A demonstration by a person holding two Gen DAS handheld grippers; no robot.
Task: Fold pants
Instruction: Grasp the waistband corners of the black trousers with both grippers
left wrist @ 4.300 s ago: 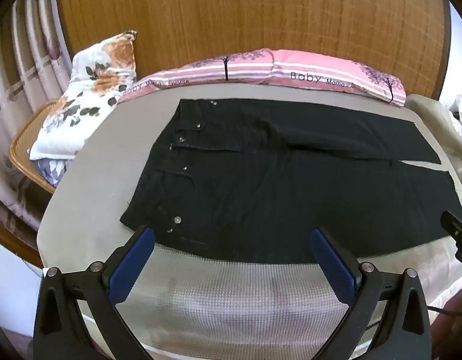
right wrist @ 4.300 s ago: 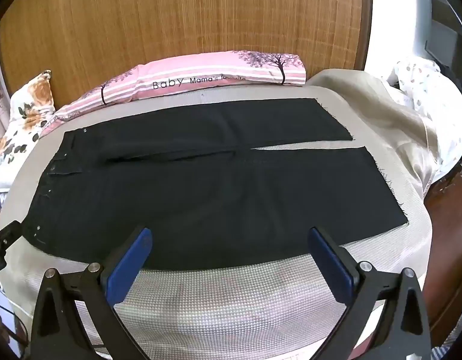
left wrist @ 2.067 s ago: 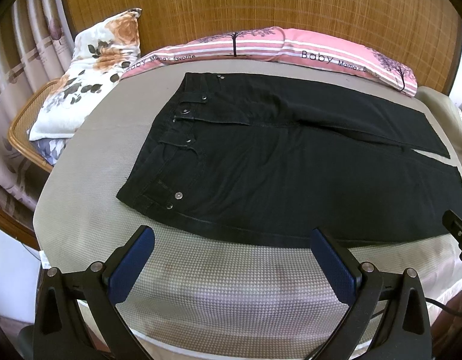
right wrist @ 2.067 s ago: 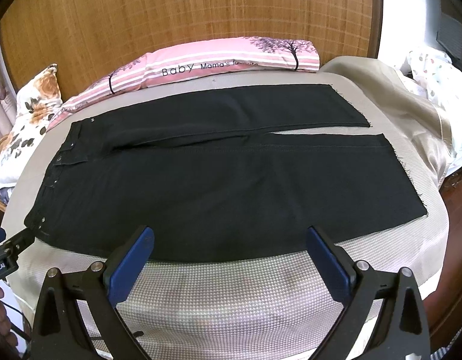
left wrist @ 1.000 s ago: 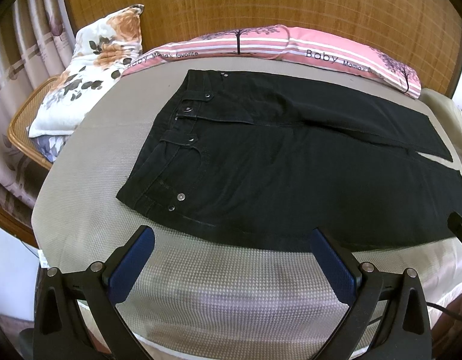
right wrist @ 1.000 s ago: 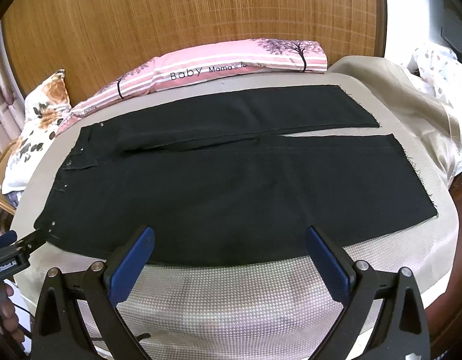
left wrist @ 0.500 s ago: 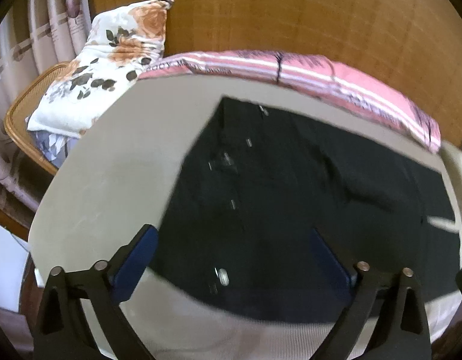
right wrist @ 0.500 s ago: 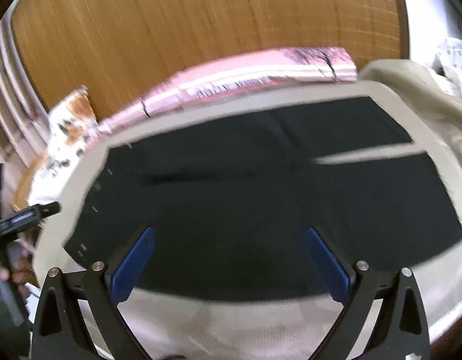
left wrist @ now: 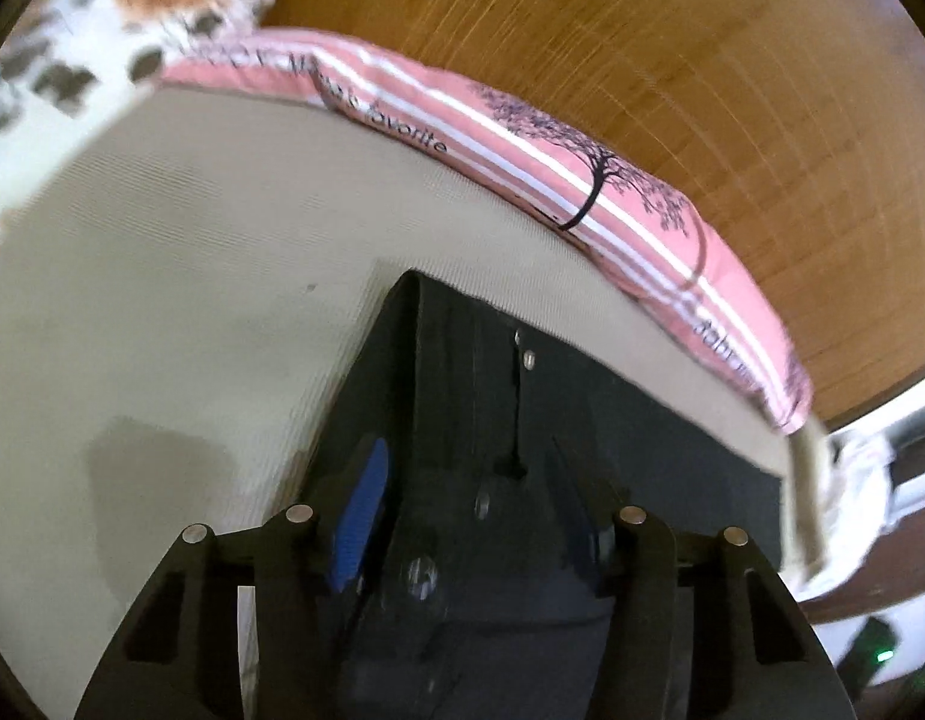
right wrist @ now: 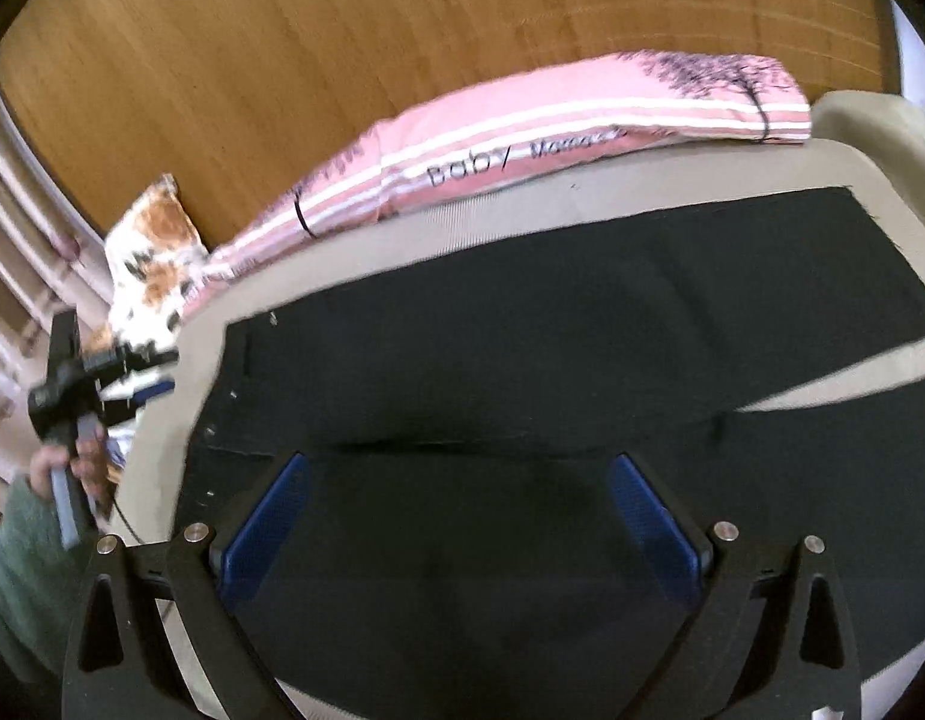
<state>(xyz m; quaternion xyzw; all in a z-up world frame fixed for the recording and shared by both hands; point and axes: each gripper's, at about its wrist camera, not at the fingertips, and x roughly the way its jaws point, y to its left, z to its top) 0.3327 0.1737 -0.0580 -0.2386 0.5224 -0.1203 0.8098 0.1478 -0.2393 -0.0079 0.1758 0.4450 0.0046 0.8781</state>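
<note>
- Looking down the left wrist view: left gripper (left wrist: 462, 510) sits low over the waist end of the black pants (left wrist: 582, 420), jaws closing, now about half-wide.
- Waistband cloth with its metal rivets lies between the two fingers; blue pad (left wrist: 360, 522) of one finger stands at the waist edge. Whether the pads press the cloth yet, cannot tell; they look short of a pinch.
- Pants lie flat on the beige mattress (left wrist: 192, 312), far waist corner pointing toward the pink striped pillow (left wrist: 582, 180). Floral pillow (left wrist: 102, 30) at upper left, blurred. Woven wooden headboard (left wrist: 642, 60) behind.
- Right wrist view: right gripper (right wrist: 462, 516) hovers over the middle of the pants (right wrist: 582, 330), jaws wide, nothing between the pads but flat cloth below them, no grip.
- Both legs run out to the right, a thin wedge of mattress (right wrist: 852, 372) showing between them near the hems. Legs are side by side, not stacked.
- Left gripper (right wrist: 132, 372) also shows at the far left here, held in a hand (right wrist: 72, 462) with a green sleeve (right wrist: 18, 570), at the waist end of the pants.
- Progress, as judged: no fold made. Pants are spread out full length; the first grasp at the waist is only beginning.
- Left to do: secure the waist, take hold with the right, lay one leg over the other, then fold along the length.
</note>
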